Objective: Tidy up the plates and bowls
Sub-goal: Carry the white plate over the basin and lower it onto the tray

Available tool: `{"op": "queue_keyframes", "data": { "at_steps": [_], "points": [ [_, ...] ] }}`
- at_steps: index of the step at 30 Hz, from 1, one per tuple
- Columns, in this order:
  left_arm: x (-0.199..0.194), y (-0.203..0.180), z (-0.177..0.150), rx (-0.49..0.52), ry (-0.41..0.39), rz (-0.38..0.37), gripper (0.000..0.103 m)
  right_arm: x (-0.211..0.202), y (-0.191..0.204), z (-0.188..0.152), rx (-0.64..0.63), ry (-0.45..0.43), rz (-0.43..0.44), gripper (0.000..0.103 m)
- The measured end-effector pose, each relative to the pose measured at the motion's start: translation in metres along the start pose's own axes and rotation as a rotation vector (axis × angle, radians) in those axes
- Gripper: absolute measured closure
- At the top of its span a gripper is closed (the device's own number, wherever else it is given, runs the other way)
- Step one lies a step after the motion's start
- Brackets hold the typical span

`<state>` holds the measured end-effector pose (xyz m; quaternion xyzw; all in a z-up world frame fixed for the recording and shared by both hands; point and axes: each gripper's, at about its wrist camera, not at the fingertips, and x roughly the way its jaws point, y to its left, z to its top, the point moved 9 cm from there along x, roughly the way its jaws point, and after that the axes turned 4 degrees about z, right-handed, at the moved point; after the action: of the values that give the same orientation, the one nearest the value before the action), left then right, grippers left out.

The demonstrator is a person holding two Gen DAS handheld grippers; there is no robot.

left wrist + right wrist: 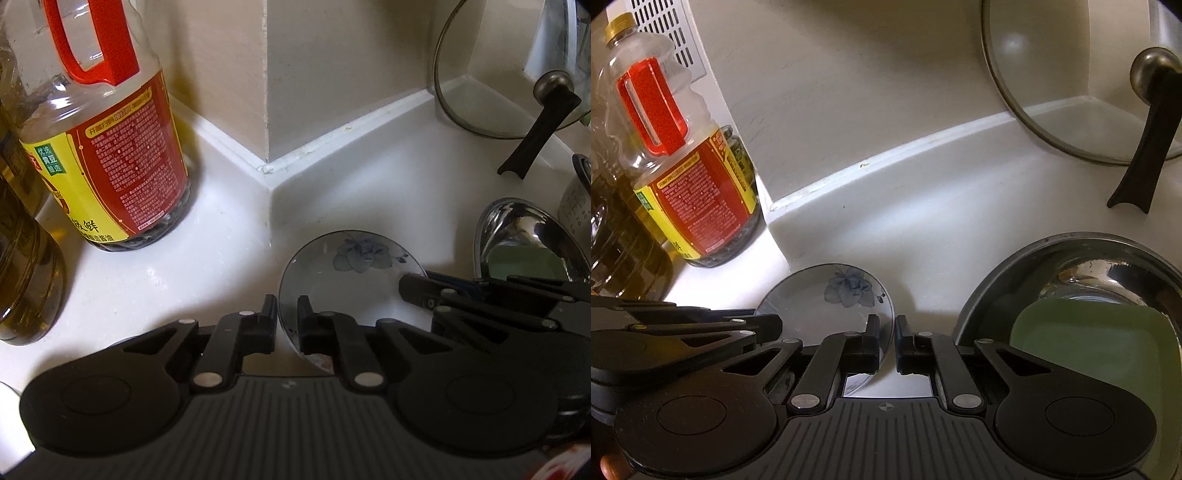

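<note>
A soy sauce bottle [110, 147] with a red handle stands beside an oil bottle [26, 266] at the desk's [184, 280] left back edge, while a glass lid [1082, 81] leans against the back wall.

A glazed, glossy ceramic plate [351, 266] is seen at lower centre. Polished, mirror-like metal forms the bowl [1108, 273] at lower right — matt black plastic the left gripper [287, 317]. Clear glass is rimmed with metal on the lid [1052, 74]; the countertop [184, 266] is smooth.
</note>
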<state>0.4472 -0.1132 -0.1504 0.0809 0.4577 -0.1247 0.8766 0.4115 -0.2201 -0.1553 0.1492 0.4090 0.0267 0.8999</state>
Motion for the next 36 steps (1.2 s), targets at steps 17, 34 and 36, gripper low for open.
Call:
{"op": "queue_keyframes", "data": {
  "at_steps": [17, 34, 36],
  "points": [
    [-0.022, 0.001, 0.012, -0.012, -0.057, -0.002, 0.093, -0.015, 0.003, 0.012, 0.017, -0.066, 0.014, 0.097],
    [-0.055, -0.050, 0.034, 0.067, -0.138, -0.092, 0.093, -0.066, -0.030, 0.020, 0.096, -0.156, -0.033, 0.097],
    [-0.058, -0.062, 0.033, 0.083, -0.141, -0.113, 0.093, -0.074, -0.040, 0.019, 0.114, -0.164, -0.050, 0.097]
  ]
}}
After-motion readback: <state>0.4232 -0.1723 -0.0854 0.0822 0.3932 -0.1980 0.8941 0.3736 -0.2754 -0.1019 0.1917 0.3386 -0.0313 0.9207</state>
